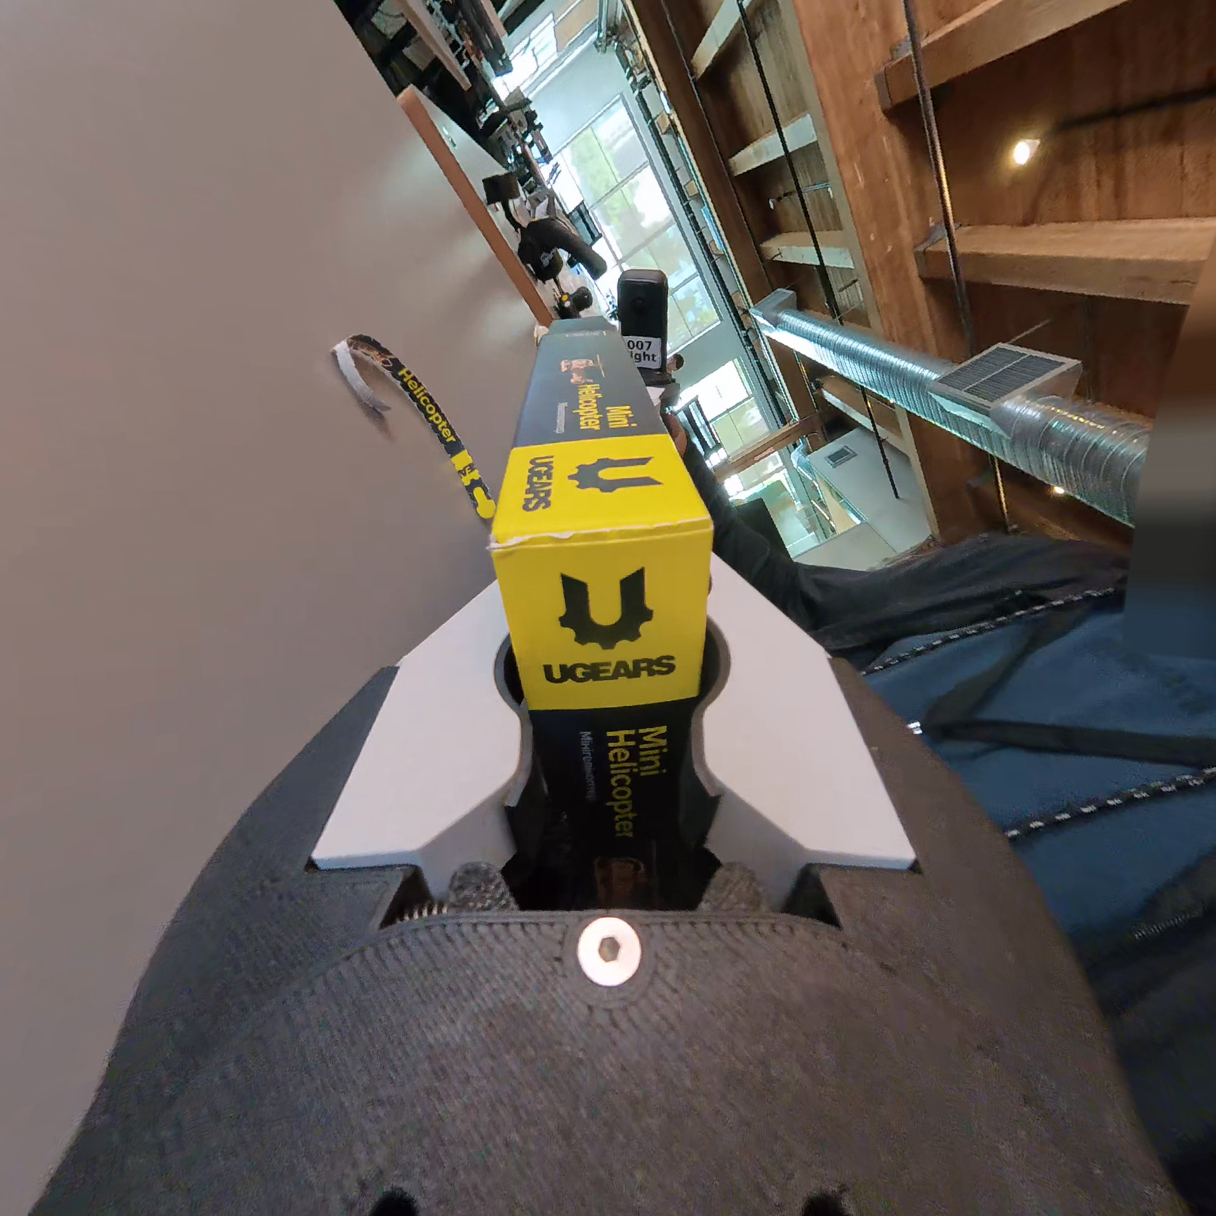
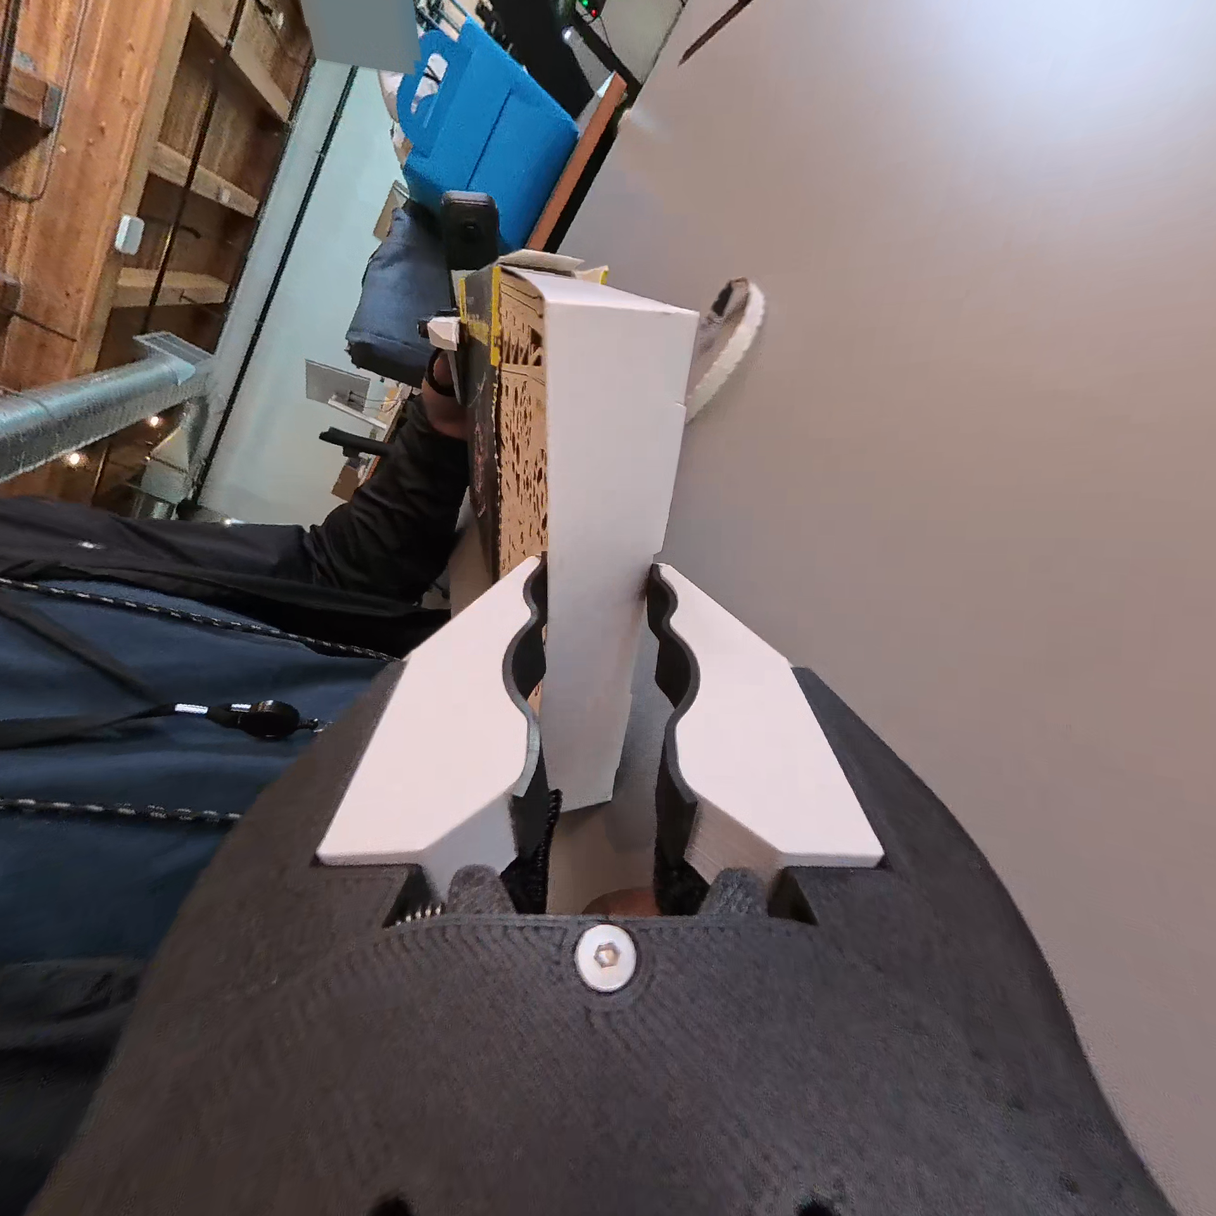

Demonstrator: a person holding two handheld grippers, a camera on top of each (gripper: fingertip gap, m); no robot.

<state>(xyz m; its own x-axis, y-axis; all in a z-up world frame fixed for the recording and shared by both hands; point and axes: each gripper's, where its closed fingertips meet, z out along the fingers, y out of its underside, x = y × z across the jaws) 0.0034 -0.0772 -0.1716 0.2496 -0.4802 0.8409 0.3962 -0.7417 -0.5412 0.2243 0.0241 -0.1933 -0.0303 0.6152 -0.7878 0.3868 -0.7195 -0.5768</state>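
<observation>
Left gripper (image 1: 608,664) clamps yellow-black box (image 1: 602,618); right gripper (image 2: 595,664) pinches its white flap (image 2: 608,526); flap may tear if grippers pull apart.

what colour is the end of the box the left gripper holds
Yellow with a black emblem, on the box end between the left gripper fingers; clearest in the left wrist view.

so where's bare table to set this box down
The table is bare, as far as it shows, beyond the torn strip. It is crowded only around the box, gripped by the left tongs and right tongs, with the strip close beside it.
</observation>
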